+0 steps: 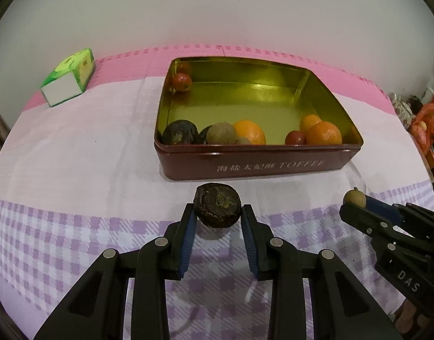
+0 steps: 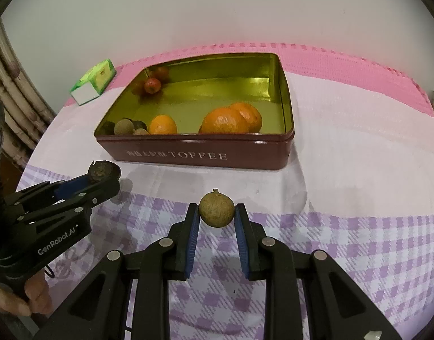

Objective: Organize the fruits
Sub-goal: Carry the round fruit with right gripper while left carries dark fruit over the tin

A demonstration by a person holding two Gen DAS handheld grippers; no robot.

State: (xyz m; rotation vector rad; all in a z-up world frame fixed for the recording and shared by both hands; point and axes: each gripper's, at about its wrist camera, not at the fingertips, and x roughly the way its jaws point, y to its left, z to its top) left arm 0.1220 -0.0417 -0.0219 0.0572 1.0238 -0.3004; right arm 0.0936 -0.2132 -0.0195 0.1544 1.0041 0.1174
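On the table with the purple and white checked cloth, the left gripper has its two black fingers with blue pads squeezed on a dark brown wrinkly round fruit, and holds it up just in front of the tin. The right gripper has its fingers squeezed on a small tan round fruit with a tiny stem on top, and it is lifted above the cloth too. Both grippers are side by side, near each other but not touching. Behind them sits a dark red metal tin with a shiny gold inside, and the word TOFFEE is on its front wall. In the tin, near the front wall, are three orange round fruits, a small red fruit, a fuzzy brown round fruit and another dark wrinkly fruit. In the far left corner of the tin is one more little red fruit. Far off to the left of the tin, on the pink edge of the cloth, lies a green and white paper box, well apart from everything else.
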